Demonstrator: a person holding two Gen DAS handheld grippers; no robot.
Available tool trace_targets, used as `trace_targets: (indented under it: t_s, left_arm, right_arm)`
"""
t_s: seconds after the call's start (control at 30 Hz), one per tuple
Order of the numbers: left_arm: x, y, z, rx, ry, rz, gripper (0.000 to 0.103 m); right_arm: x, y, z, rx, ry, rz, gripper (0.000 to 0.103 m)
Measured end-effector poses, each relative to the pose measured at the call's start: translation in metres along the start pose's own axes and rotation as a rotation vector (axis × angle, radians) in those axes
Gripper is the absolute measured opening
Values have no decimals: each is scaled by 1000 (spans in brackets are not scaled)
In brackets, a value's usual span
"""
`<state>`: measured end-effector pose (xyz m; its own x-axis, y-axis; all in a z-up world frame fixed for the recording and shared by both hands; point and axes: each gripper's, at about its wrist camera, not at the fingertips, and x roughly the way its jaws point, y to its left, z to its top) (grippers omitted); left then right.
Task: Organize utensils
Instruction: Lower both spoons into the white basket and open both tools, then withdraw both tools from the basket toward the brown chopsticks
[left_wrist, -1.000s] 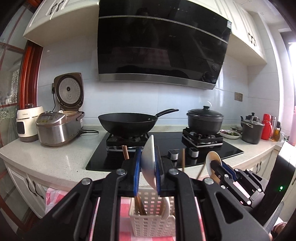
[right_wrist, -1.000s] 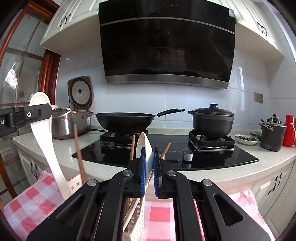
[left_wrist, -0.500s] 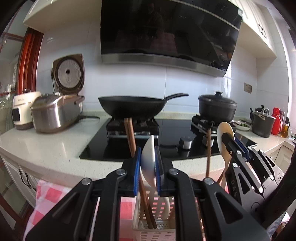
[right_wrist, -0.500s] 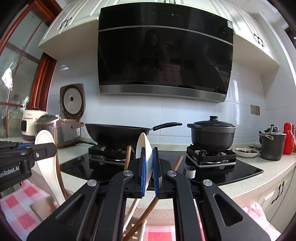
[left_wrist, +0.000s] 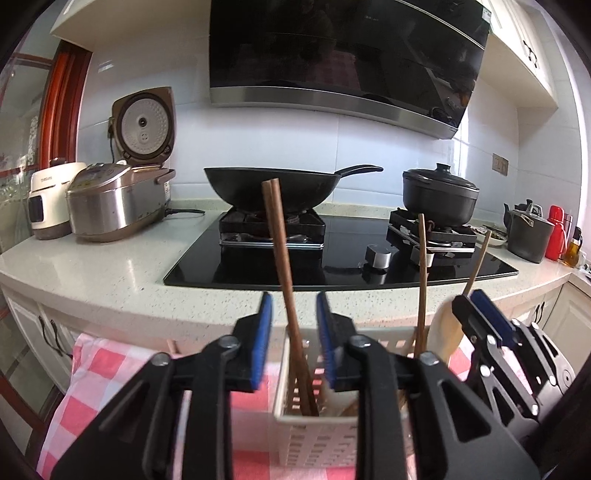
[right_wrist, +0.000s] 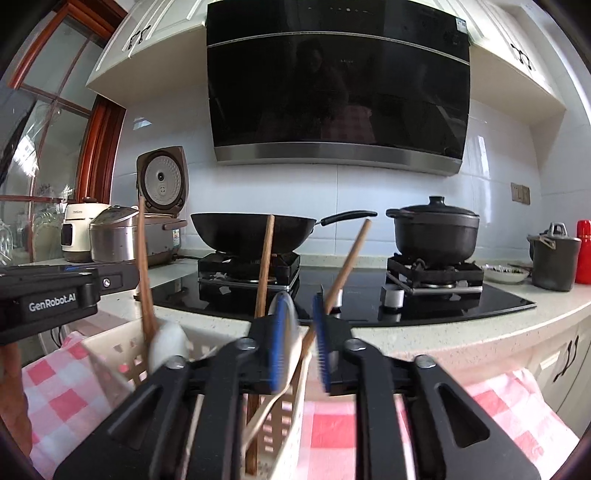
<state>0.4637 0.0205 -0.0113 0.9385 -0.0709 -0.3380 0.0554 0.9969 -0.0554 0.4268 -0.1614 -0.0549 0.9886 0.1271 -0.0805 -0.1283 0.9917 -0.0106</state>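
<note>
Cream plastic utensil basket (left_wrist: 314, 424) sits on the pink checked cloth (left_wrist: 110, 373) covering the table, right in front of the stove. The left gripper (left_wrist: 293, 343) is opening, jaws apart, nothing pinched; a pair of wooden chopsticks (left_wrist: 282, 258) stands in the basket, showing in the gap. The right gripper (right_wrist: 301, 339) is opening too, with a white spoon (right_wrist: 290, 343) in the gap, blurry, leaning against its left pad and reaching down into the basket. Another white spoon (right_wrist: 166, 343) sits at the basket's left side.
</note>
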Motion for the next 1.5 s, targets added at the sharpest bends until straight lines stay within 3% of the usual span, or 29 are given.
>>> trace_targets:
  t_s: [0.07,0.13,0.2,0.27,0.5,0.73,0.97,1.43,1.5]
  left_arm:
    - [-8,1,-2,-3,3,4,31]
    - [-21,2,-6,1,-2,20,43]
    - [-36,4,-8,-12,-13,37,63]
    - [-55,9,-13,-37,-27,55,73]
    - [-124,18,-48,-66,-2,132,96]
    - [-174,17,-98,-36,29,169,98]
    - [-201,10,-137,27,97,152,98]
    - [-198,5,-166,60,238,54,98]
    - [-196,8,-167,61,256,45,98]
  right_arm:
    - [-10,0,2,6,7,-6,32]
    - [-20,-2,5,18,17,-3,37]
    - [-33,-3,10,37,38,-1,54]
    - [-48,-4,15,57,79,24,61]
    - [-112,1,16,56,207,99,64]
    - [-179,10,-8,46,247,129,68]
    - [-211,16,-40,52,352,145,69]
    - [-183,14,-87,98,643,119,68]
    - [-176,17,-94,96,685,118,63]
